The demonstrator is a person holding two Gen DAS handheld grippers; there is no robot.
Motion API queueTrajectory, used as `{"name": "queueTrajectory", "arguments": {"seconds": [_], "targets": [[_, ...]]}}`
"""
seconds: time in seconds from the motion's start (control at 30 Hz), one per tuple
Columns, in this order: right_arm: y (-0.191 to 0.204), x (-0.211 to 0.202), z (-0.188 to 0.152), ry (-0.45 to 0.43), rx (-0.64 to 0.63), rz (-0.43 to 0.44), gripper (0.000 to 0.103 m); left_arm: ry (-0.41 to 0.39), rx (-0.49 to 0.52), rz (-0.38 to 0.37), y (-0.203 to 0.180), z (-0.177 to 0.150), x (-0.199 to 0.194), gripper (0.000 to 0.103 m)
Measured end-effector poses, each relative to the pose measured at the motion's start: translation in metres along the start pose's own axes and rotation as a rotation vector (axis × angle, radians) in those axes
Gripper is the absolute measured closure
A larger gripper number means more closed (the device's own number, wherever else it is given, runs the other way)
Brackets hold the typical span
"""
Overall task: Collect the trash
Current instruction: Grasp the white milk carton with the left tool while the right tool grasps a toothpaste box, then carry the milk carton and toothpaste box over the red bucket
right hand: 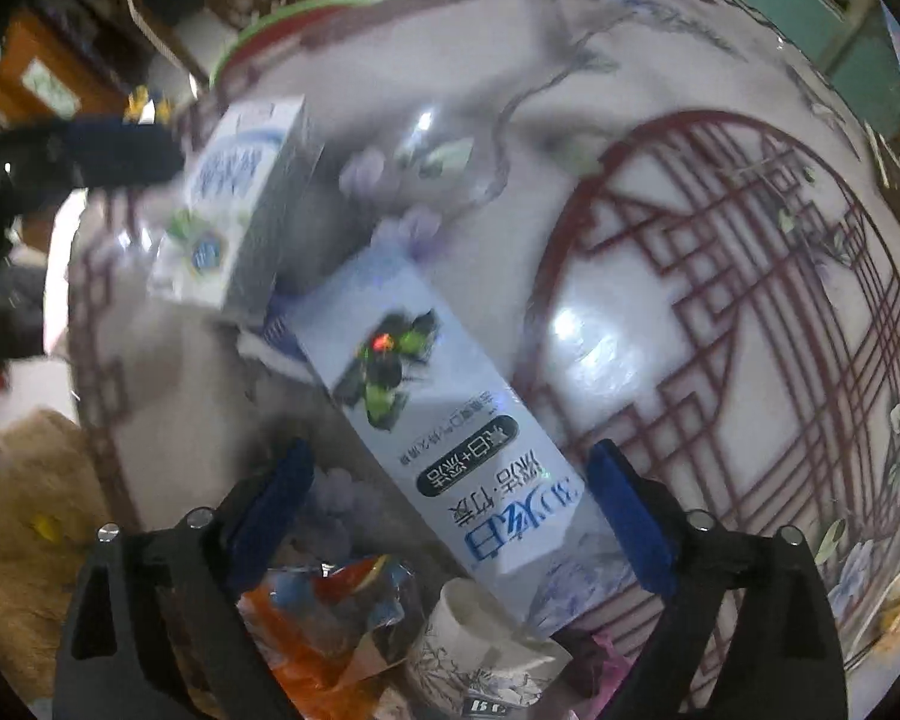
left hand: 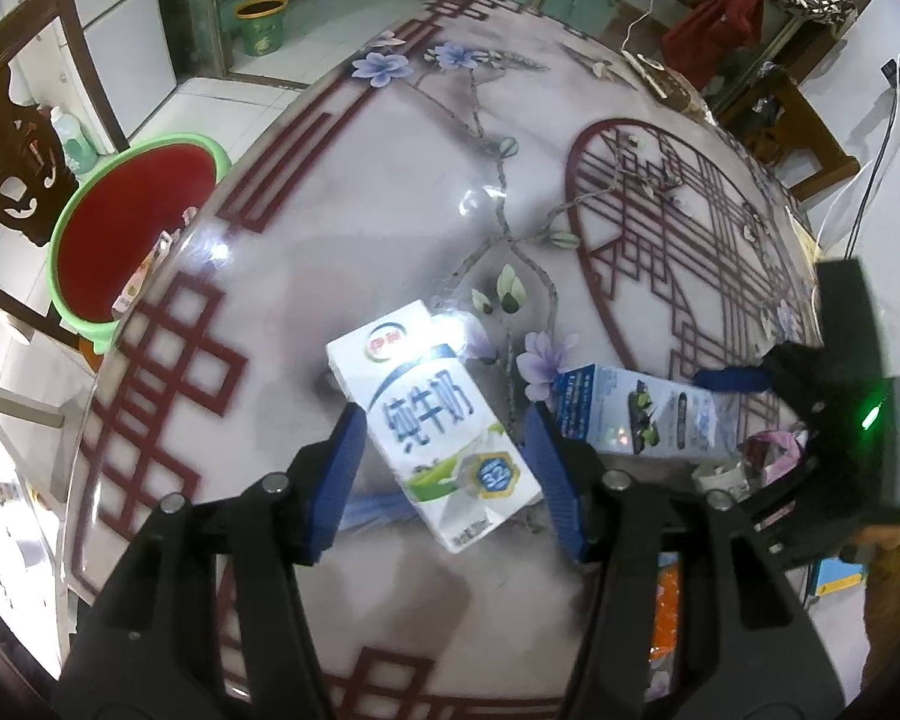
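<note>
While both grippers gape, the milk carton (left hand: 435,420) lies flat, slanting diagonally.

Black plastic left gripper (left hand: 444,450) with ribbed blue pads (left hand: 336,480) and round silver bolts. Same build on the right gripper (right hand: 450,516): black frame, blue fingers (right hand: 630,522), silver bolt heads. Green light glowing on its black housing.

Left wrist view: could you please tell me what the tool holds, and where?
It cannot be told: the milk carton lies between the left tool's fingers, long sides facing them, but contact is unclear.
</note>
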State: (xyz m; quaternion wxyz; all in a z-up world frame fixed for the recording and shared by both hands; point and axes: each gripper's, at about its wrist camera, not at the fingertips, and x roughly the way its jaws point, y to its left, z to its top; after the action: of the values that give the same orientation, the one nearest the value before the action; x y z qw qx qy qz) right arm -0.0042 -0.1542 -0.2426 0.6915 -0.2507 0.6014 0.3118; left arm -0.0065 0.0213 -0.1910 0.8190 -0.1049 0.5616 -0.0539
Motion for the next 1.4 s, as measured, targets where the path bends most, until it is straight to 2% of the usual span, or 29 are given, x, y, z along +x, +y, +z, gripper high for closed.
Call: {"name": "queueTrajectory", "arguments": {"seconds": [0.1,0.13,0.17,0.2,0.27,0.43,0.47,0.5,0.53,0.57,0.6,0.7,0.83,0.97,1.07,1.23,1.4], "targets": [[0.007,0.011,0.001,0.016,-0.012,-0.072,0.043,0.017,-0.006,0.012,0.001,-0.002,0.004,0.049],[0.005,0.011,0.001,0.01,0.006,-0.068,0.045,0.02,-0.011,0.014,0.002,-0.003,0.005,0.049],[0.002,0.01,0.003,-0.006,0.046,-0.057,0.048,0.017,-0.015,0.014,0.003,-0.004,0.004,0.044],[0.0,0.009,0.004,-0.017,0.071,-0.052,0.049,0.01,-0.02,0.015,0.003,-0.004,0.004,0.032],[-0.011,0.003,0.004,-0.056,0.164,-0.043,0.051,-0.004,-0.043,0.015,0.005,-0.006,0.008,0.015],[-0.047,-0.016,-0.004,-0.174,0.463,0.012,0.054,0.078,-0.054,0.037,0.004,0.001,0.047,0.013],[-0.054,-0.021,-0.007,-0.204,0.518,0.027,0.054,0.085,-0.053,0.041,0.004,0.002,0.055,0.014],[-0.06,-0.027,-0.011,-0.231,0.57,0.038,0.055,0.099,-0.029,0.058,0.003,0.003,0.066,0.029],[-0.062,-0.031,-0.013,-0.25,0.601,0.049,0.055,0.107,0.002,0.086,0.0,0.003,0.073,0.028],[-0.063,-0.036,-0.015,-0.27,0.621,0.063,0.055,0.079,0.058,0.125,-0.008,0.003,0.071,0.046],[-0.062,-0.042,-0.016,-0.286,0.631,0.072,0.055,0.097,0.073,0.115,-0.011,0.004,0.072,0.05],[-0.055,-0.065,-0.017,-0.348,0.639,0.051,0.055,0.071,0.029,0.036,-0.006,0.009,0.057,0.053],[-0.051,-0.091,-0.012,-0.436,0.671,0.042,0.055,-0.043,0.044,0.019,-0.002,0.018,0.019,0.054],[-0.045,-0.101,-0.005,-0.464,0.691,0.006,0.055,-0.135,0.061,-0.018,0.005,0.03,-0.017,0.054],[-0.04,-0.11,0.002,-0.493,0.706,-0.051,0.055,-0.19,0.092,-0.014,0.01,0.036,-0.034,0.054],[-0.02,-0.128,0.027,-0.535,0.691,-0.16,0.055,-0.228,0.118,-0.028,0.021,0.048,-0.05,0.054],[-0.002,-0.132,0.06,-0.55,0.665,-0.199,0.055,-0.263,0.157,0.006,0.044,0.063,-0.063,0.054]]}}
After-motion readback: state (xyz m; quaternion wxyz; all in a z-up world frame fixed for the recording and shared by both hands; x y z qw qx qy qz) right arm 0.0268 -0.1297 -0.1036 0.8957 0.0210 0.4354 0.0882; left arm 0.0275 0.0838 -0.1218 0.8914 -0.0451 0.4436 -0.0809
